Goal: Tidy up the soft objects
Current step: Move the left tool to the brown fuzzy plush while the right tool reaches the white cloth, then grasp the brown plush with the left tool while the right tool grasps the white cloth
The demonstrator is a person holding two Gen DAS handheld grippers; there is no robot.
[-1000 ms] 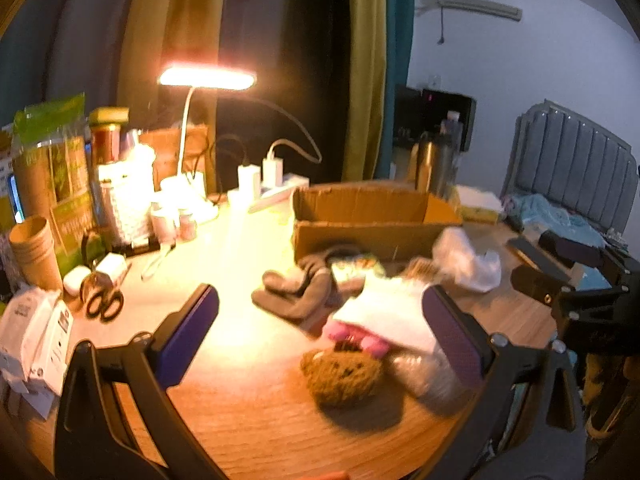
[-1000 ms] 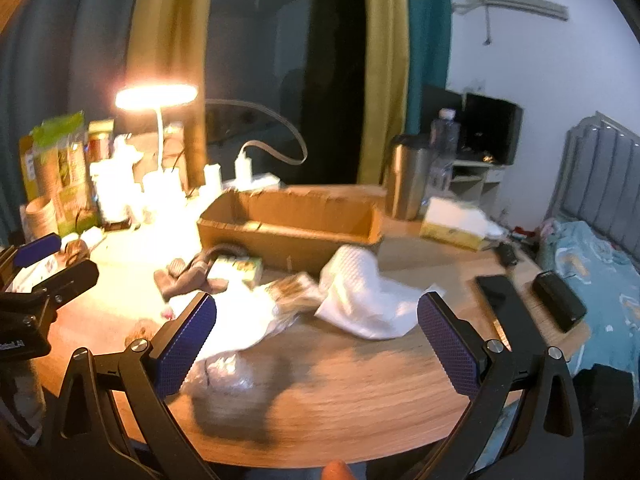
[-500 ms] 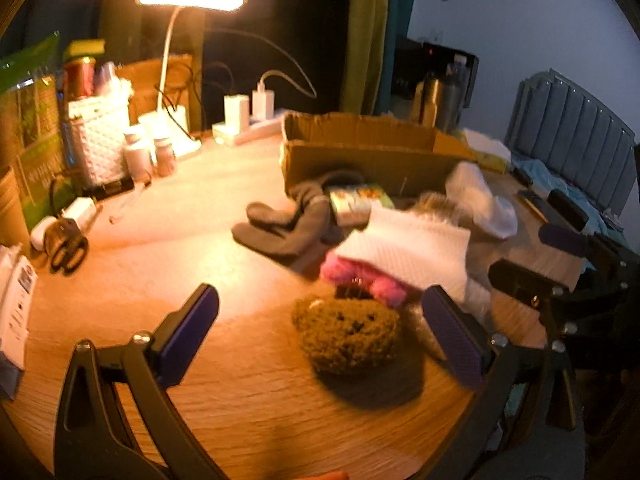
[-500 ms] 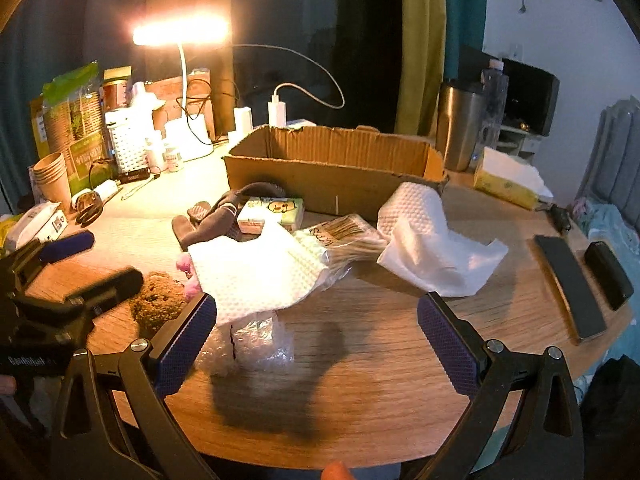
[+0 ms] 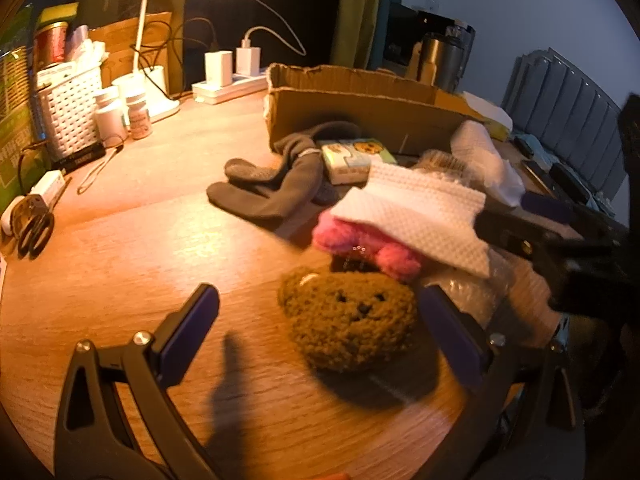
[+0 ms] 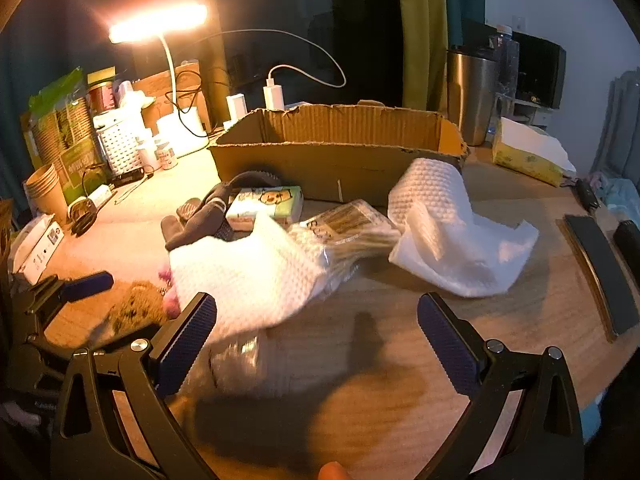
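A brown knitted bear toy [image 5: 348, 316] lies on the wooden table between the fingers of my open left gripper [image 5: 320, 328], nearer the right finger. Behind it a pink plush [image 5: 360, 246] lies under a white waffle cloth [image 5: 416, 212]. Grey gloves [image 5: 272, 188] lie further back, in front of an open cardboard box [image 5: 360, 108]. My right gripper [image 6: 316, 344] is open and empty above a clear plastic wrap [image 6: 244, 360], close to that white cloth [image 6: 248, 276]. A second white cloth [image 6: 448, 232] lies to the right.
A tissue pack [image 6: 268, 204] and a plastic-wrapped bundle [image 6: 348, 228] sit by the box. A lamp [image 6: 160, 24], white basket [image 5: 68, 108], bottles [image 5: 120, 114], scissors [image 5: 34, 228] and paper cups [image 6: 46, 190] crowd the left. A steel tumbler [image 6: 472, 96], tissue box [image 6: 528, 156] and dark flat items [image 6: 604, 272] are at the right.
Both grippers moved forward and down toward the table. The brown bear now sits between my left fingers. My right gripper closed in on the white cloth and plastic wrap.
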